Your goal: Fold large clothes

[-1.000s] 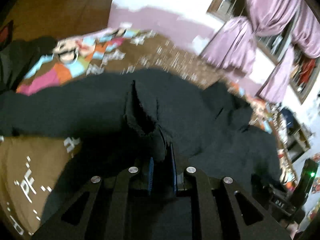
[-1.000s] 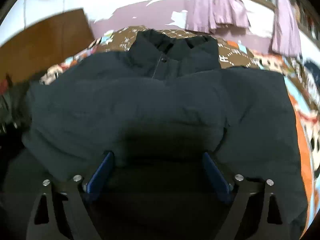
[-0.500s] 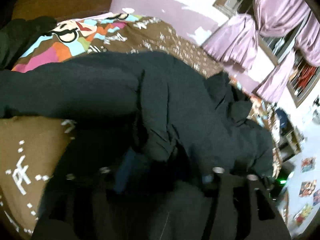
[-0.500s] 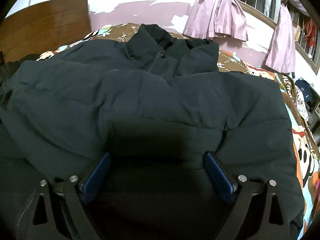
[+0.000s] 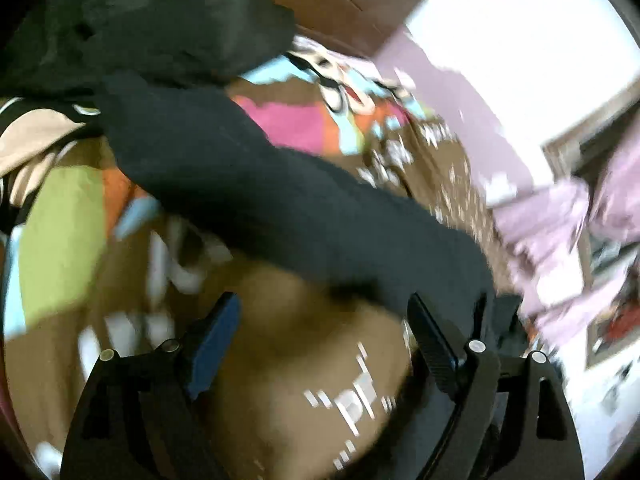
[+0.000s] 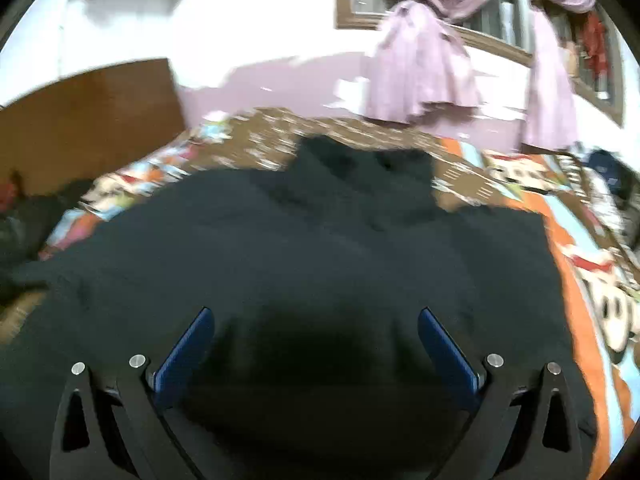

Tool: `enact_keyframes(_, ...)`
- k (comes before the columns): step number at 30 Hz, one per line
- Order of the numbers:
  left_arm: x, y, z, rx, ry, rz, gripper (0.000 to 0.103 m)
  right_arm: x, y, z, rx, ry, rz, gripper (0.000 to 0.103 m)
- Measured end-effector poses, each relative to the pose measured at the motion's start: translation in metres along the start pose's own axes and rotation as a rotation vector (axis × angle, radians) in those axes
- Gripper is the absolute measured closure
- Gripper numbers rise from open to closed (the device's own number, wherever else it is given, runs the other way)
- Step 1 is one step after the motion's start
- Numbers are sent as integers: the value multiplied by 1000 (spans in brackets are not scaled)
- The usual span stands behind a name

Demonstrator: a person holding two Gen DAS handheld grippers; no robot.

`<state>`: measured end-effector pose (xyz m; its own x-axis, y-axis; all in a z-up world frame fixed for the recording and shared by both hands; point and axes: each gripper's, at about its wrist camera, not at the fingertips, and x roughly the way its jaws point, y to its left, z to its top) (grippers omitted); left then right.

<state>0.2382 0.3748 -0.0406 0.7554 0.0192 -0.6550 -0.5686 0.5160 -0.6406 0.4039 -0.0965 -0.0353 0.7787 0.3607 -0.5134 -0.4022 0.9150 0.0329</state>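
A large dark padded jacket (image 6: 320,240) lies spread on the bed, collar (image 6: 360,160) at the far side. My right gripper (image 6: 316,320) hovers over its lower front, jaws wide and still opening, nothing pinched between them. In the blurred left wrist view one dark sleeve (image 5: 248,176) stretches diagonally from upper left to lower right. My left gripper (image 5: 324,308) sits below that sleeve over the brown bedspread, jaws opening, with only bedspread between the blue pads (image 5: 216,332).
A colourful cartoon-print bedspread (image 5: 352,392) covers the bed. A wooden headboard (image 6: 88,112) stands at the left, lilac curtains (image 6: 420,76) and a window on the far wall. Another dark garment (image 5: 172,20) is piled by the headboard.
My left gripper let go of the fold of jacket fabric it pinched, opened, rolled and swung left off the jacket body toward the sleeve. My right gripper lifted slightly, staying open.
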Motion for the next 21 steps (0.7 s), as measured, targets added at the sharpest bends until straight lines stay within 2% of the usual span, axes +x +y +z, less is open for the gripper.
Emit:
enact_keyframes(2,-1,14,17,-41,-53,93,22,6,22,12,-14,-10,107,1)
enact_keyframes(4,-2,28,29,-88,-90,117,22,16,42,16,-62,-10,155,1)
enact_keyframes(7,0,48,40,-187,-111,152,22,40,70,10,-127,31,172,1)
enact_keyframes(11,10,70,52,-305,-93,134,22,81,89,-7,-189,171,132,0)
enact_keyframes(14,13,83,56,-363,-106,125,23,87,89,-13,-175,182,145,0)
enact_keyframes(15,12,85,58,-365,-114,124,28,87,88,-14,-173,180,148,0)
enact_keyframes(16,11,85,60,-360,-127,133,48,88,87,-16,-171,176,149,0)
enact_keyframes(18,10,86,65,-335,-108,140,77,88,87,-17,-173,166,145,0)
enact_keyframes(19,10,84,67,-314,-105,138,86,87,87,-18,-174,160,143,0)
enact_keyframes(21,0,72,67,-244,-137,152,95,85,85,-18,-169,147,145,0)
